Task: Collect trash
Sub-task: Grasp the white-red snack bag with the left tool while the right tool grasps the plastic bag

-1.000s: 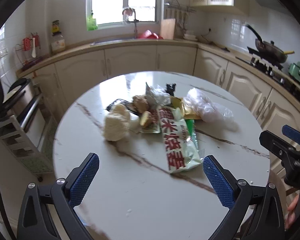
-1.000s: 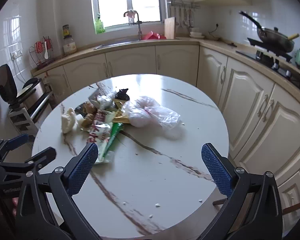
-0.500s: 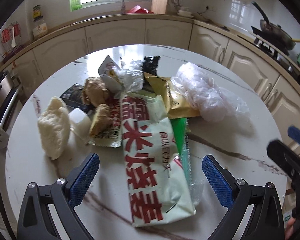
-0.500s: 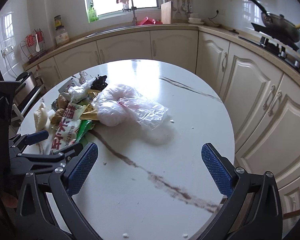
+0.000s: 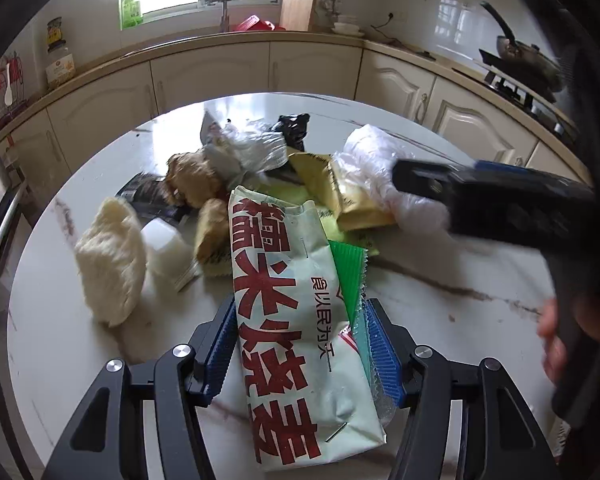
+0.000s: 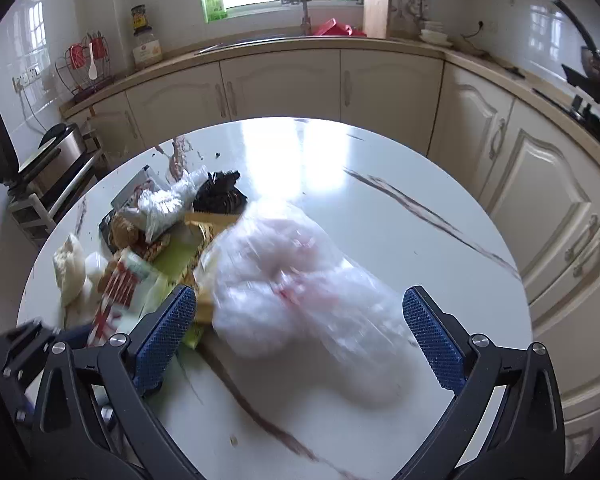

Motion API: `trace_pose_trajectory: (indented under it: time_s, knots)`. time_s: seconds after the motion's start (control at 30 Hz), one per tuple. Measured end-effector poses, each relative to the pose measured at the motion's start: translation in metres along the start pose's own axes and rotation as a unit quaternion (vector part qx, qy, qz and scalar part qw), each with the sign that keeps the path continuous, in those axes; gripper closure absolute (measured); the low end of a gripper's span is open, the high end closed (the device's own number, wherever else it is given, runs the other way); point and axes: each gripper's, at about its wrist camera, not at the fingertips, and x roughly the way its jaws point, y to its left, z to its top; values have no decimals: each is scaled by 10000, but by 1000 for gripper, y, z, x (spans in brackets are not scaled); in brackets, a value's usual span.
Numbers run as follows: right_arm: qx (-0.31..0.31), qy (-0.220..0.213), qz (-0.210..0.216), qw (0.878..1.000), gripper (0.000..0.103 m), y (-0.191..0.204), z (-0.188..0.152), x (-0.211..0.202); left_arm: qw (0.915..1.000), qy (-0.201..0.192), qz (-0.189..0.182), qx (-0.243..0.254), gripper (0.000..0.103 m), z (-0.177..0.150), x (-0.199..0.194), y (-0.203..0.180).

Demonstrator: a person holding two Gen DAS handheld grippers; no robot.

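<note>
Trash pile on the marble surface (image 5: 440, 280). Pale green wrapper (image 5: 296, 328) with big red characters lies flat, long axis toward me, between my left fingers (image 5: 224, 344). Green-edged packet (image 5: 350, 276) tucked under its right side. Crumpled clear plastic bag (image 6: 300, 292) sits between my right fingers (image 6: 168, 328), blurred. Gold packet (image 5: 352, 196) beside it.

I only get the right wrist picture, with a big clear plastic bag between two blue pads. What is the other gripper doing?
Observer: The left gripper has shut on the long wrapper with red characters.
Operator: Anything under that wrapper?
Observer: A green wrapper sticks out along its right edge.
Operator: Does the right gripper hold the plastic bag?
Observer: Not yet; the right gripper is open, its pads on either side of the plastic bag.
</note>
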Motion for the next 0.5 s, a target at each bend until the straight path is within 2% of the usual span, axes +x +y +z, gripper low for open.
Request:
trace_pose_trajectory:
  time_s: [0.17,0.2,0.27,0.3,0.33,0.4,0.5]
  knots:
    - [141,397,89,9991,1,4,7,34,9998,22,-163,-108,46,-20,-22,18]
    - [130,417,78,9990,3,3,5,37,9998,10,-175,-126,46,-23,-26,21]
    - [225,431,170,9987,13,0,2,40,9997,-35,-173,-168,46,-27,-34,29]
    - [303,394,216,9985,29,-3,0,37,9996,-59,-179,-198,46,-27,-37,34]
    - [342,375,227,9985,36,-6,-1,34,9995,-88,-183,-226,46,-26,-35,35]
    - [411,382,269,9981,45,-12,-4,29,9994,-138,-219,-251,46,-24,-31,36]
    - [539,336,374,9973,48,-20,-11,16,9990,-217,-258,-298,46,-25,-29,36]
